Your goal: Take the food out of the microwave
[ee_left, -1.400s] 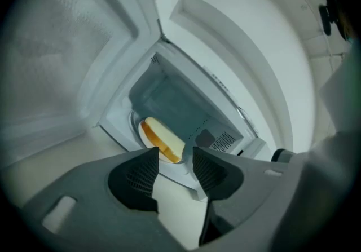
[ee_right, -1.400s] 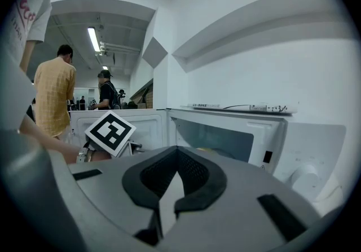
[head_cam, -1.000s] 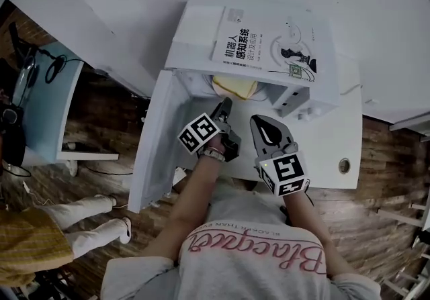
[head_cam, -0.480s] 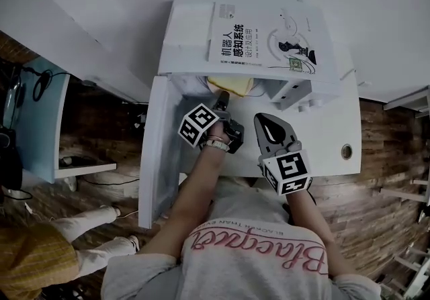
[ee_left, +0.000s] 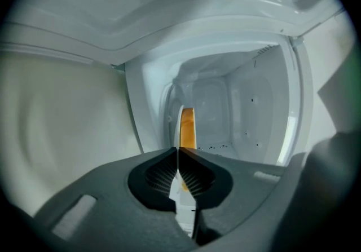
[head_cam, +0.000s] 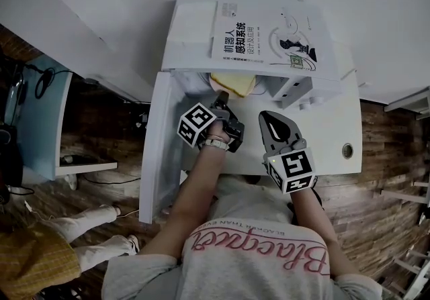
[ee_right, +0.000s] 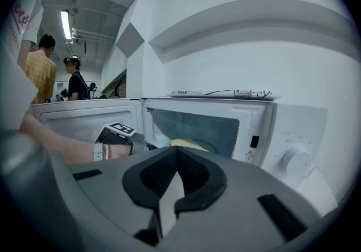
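The white microwave (head_cam: 195, 30) stands with its door (head_cam: 158, 151) swung open to the left. Inside lies yellow food (head_cam: 232, 84) on a white plate. My left gripper (head_cam: 222, 98) reaches into the opening. Its jaws have just been closing, and in the left gripper view they pinch the thin white plate rim (ee_left: 181, 203), with the orange-yellow food (ee_left: 187, 127) just beyond. My right gripper (head_cam: 272, 117) hovers in front of the microwave, right of the opening, shut with nothing in it. The right gripper view shows the food (ee_right: 189, 144) in the cavity and the left gripper's marker cube (ee_right: 119, 128).
A book (head_cam: 269, 30) lies on top of the microwave. The control panel with its knob (ee_right: 296, 158) is right of the cavity. A white table (head_cam: 336, 131) carries the microwave. People stand at the far left (ee_right: 42, 70). A blue desk (head_cam: 40, 117) stands left.
The left gripper has rolled a little and stays at the microwave's mouth. The right gripper has hardly moved.
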Action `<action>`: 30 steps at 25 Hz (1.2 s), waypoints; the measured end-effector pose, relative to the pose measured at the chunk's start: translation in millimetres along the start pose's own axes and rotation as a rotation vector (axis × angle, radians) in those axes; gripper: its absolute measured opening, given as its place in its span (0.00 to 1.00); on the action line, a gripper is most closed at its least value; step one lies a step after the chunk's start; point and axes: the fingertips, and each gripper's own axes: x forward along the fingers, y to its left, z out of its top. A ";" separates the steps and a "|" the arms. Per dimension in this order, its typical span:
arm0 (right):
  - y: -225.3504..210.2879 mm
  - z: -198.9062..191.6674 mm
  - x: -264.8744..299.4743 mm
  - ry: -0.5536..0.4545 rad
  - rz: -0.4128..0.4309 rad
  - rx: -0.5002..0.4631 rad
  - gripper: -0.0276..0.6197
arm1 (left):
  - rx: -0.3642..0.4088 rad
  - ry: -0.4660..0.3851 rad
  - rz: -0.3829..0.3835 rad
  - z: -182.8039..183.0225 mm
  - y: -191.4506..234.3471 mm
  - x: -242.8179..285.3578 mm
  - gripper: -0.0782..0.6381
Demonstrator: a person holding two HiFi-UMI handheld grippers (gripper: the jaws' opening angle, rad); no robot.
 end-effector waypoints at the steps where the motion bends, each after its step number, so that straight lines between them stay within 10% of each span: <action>1: -0.3 0.0 -1.5 0.000 0.004 -0.004 0.06 | -0.002 0.000 -0.013 -0.8 -1.0 -1.7 0.13; 30: -25.2 12.9 -31.0 -0.116 0.111 -0.012 0.06 | -0.026 -0.160 -0.143 -56.9 -64.4 -119.2 0.13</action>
